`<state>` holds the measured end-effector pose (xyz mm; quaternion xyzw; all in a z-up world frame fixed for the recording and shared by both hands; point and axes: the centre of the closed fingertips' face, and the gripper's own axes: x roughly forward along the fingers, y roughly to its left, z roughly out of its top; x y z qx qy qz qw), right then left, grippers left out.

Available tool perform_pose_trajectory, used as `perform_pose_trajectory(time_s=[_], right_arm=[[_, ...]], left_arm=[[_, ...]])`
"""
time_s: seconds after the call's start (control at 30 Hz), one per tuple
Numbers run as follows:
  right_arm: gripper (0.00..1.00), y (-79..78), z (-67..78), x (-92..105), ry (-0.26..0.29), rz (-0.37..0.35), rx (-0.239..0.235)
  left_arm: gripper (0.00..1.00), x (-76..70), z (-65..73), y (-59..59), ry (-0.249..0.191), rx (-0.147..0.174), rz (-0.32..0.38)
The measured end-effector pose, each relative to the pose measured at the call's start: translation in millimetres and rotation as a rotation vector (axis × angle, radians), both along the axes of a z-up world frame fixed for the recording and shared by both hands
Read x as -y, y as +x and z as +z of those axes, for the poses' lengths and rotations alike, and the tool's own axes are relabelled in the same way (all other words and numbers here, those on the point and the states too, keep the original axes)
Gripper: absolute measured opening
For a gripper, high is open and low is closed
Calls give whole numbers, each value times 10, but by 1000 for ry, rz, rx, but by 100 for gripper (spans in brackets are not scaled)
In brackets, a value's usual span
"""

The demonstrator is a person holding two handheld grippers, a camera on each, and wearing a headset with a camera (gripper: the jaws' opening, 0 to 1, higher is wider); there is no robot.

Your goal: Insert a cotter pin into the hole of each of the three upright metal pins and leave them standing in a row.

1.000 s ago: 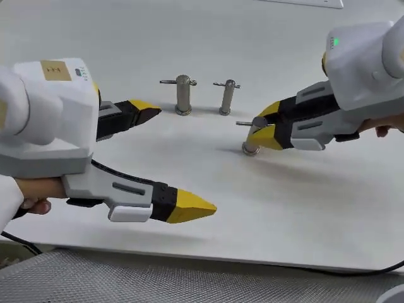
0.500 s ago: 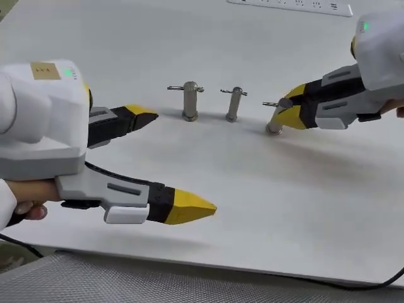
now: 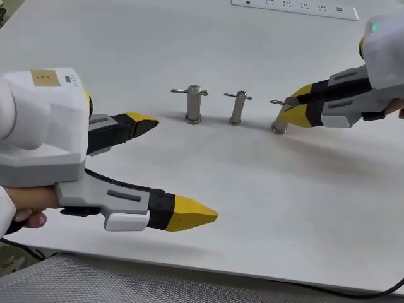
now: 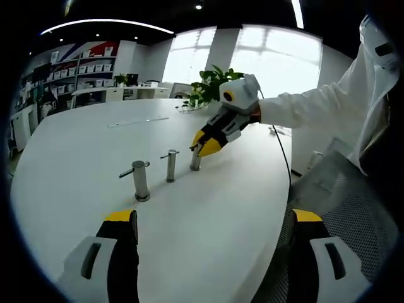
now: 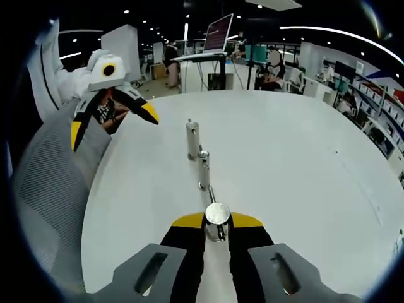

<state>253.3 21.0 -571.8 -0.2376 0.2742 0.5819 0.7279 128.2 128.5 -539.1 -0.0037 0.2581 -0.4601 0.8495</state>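
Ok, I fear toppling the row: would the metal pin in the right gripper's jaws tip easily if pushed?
Probably: the metal pin is tall on a narrow base. It looks solid, so likely stiff and heavy. Pushed low, it may slide on the smooth table.

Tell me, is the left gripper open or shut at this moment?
Open. The left gripper has its jaws spread wide apart in the head view and in its own view, with nothing held between them.

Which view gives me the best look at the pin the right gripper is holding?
Right gripper view: the pin is close up, head clamped between the jaws. Head view shows it from the side, partly covered by jaws. Left gripper view shows it small and distant.
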Motion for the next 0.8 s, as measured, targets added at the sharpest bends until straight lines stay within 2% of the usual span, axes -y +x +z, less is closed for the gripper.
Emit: perform_pose_trajectory(time_s=[0.13, 0.2, 0.27, 0.3, 0.33, 0.37, 0.47, 0.53, 0.6, 0.7, 0.73, 0.8], right_arm=[[9, -11, 2, -10, 13, -2, -1], [9, -8, 12, -18, 15, 15, 23], [19, -4, 6, -10, 18, 10, 12], [29, 22, 13, -3, 15, 8, 33], [34, 24, 20, 3, 11, 6, 44], [36, 14, 35, 8, 14, 1, 38], [38, -30, 142, 6, 66, -35, 14], [47, -72, 190, 36, 62, -86, 8], [58, -139, 257, 70, 71, -102, 7], [64, -267, 377, 114, 141, -173, -47], [66, -286, 388, 147, 140, -170, -38], [70, -344, 389, 223, 132, -204, -63]], left_arm=[[99, -15, -9, 8, 2, -2, -1], [99, -29, -22, 10, 7, -6, -2], [99, -36, -30, 9, 10, -9, -2], [99, -45, -34, 9, 13, -11, -1], [99, -51, -33, 12, 15, -10, 1], [99, -64, -27, 20, 16, -7, 7], [99, -95, 13, 44, 7, 2, 24], [99, -123, 34, 66, 0, -3, 44], [99, -145, 42, 81, 2, -1, 55], [99, -181, 68, 104, 2, 3, 75], [99, -199, 83, 113, -1, 3, 84], [99, -235, 109, 136, -6, 8, 107]])
